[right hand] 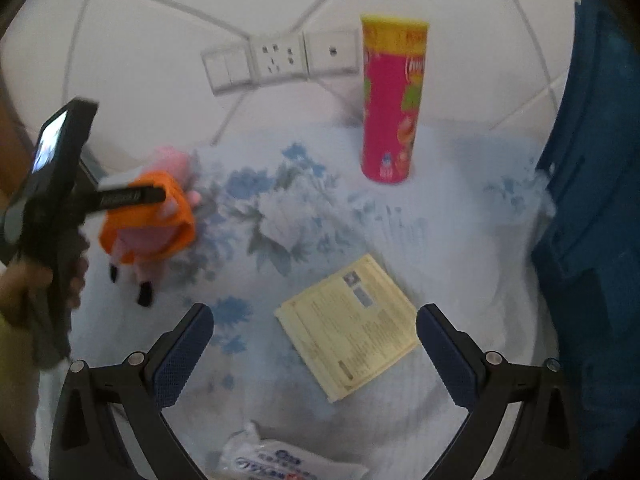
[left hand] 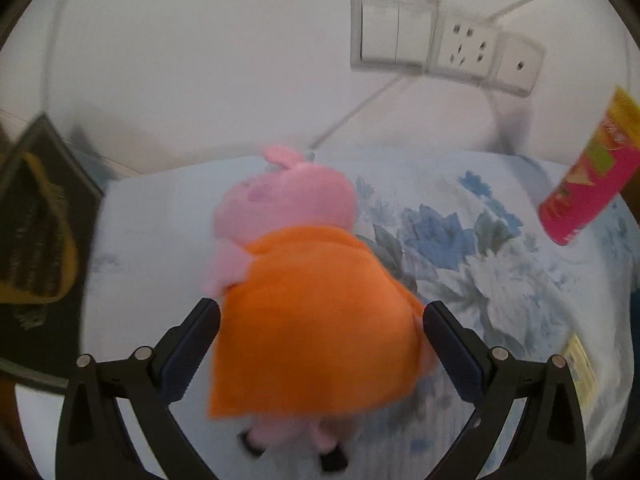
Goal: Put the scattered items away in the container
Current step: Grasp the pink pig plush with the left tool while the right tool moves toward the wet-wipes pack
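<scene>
Right wrist: blurred, seemingly unreadable print on red canister [right hand: 392, 104], yellow leaflet [right hand: 352, 328].

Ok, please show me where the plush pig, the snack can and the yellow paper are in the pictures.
plush pig [left hand: 316, 320], left wrist view, on its orange dress.
snack can [right hand: 390, 104], right wrist view, on the pink middle of its side.
yellow paper [right hand: 352, 326], right wrist view, on the centre of the sheet.
</scene>
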{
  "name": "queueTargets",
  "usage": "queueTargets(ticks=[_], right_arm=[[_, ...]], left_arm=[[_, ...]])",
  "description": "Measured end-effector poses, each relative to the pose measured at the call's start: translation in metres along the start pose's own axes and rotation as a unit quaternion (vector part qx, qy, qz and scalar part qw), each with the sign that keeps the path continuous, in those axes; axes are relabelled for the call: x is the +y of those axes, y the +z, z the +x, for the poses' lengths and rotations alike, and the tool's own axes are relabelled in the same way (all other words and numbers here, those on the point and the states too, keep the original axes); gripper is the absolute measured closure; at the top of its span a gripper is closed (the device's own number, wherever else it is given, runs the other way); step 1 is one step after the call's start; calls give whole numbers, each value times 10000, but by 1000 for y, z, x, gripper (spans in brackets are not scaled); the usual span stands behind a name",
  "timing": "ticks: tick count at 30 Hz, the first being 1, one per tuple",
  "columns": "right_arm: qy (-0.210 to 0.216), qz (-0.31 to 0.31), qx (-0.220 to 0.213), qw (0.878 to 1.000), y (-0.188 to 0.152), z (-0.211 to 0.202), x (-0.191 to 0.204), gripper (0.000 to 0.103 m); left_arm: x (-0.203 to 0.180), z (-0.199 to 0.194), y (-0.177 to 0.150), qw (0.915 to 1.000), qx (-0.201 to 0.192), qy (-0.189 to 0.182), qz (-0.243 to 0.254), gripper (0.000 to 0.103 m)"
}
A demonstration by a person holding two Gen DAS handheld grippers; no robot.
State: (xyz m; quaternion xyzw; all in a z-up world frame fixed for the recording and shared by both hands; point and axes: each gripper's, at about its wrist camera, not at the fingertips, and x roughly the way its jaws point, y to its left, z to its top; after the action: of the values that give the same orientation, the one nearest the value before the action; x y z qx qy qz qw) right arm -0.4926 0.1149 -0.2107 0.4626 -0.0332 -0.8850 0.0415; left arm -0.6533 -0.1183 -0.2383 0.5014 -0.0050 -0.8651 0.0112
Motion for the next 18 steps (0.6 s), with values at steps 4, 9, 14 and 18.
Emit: queueTargets(ticks=[4, 9, 14, 18], right_arm=[[-46, -27, 166, 9998, -6, 15, -5, 0], [19, -42, 243, 9997, -13, 11, -4, 0], [109, 12, 444, 9990, -39, -5, -6, 0], [207, -27, 618, 9979, -64, -17, -3, 0]], left_arm=[[-8, 8, -2, 9993, -36, 235, 275, 9], [0, -7, -20, 9991, -50, 167, 375, 23], [14, -35, -52, 9994, 6, 58, 352, 28], [21, -64, -89, 9990, 34, -12, 434, 29]])
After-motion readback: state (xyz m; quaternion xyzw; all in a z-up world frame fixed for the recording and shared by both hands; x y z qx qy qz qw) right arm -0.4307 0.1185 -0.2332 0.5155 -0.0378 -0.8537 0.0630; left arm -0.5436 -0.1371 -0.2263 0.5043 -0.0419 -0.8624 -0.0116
